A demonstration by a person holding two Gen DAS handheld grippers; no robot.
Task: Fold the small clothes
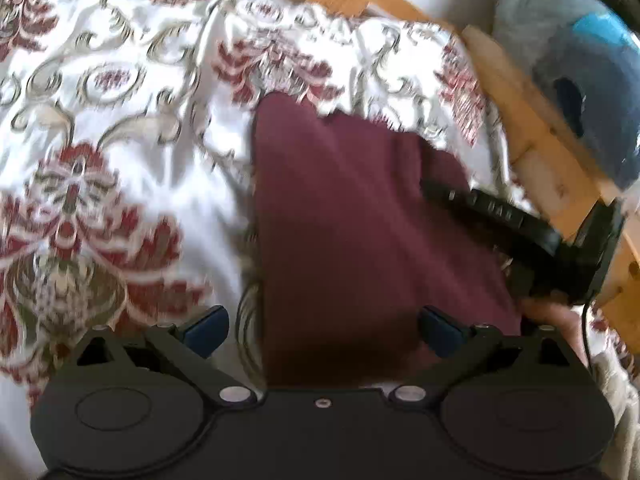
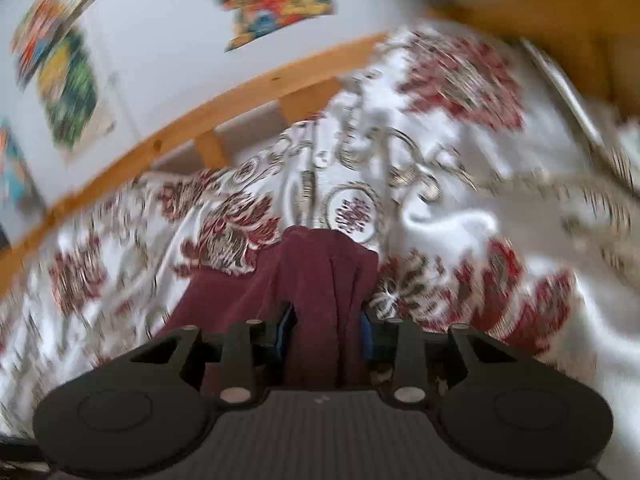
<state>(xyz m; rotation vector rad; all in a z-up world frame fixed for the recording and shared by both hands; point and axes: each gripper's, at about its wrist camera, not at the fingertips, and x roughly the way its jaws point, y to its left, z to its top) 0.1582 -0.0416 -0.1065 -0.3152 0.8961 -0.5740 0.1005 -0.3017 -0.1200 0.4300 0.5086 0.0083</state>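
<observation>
Right now my right gripper (image 2: 326,334) clamps a bunched fold of the maroon garment (image 1: 360,220), which lies on the bedspread (image 1: 120,140). My left gripper (image 1: 324,330) gapes wide over its near edge, holding nothing. Unpinned, the cloth could drag and skew the fold.
</observation>
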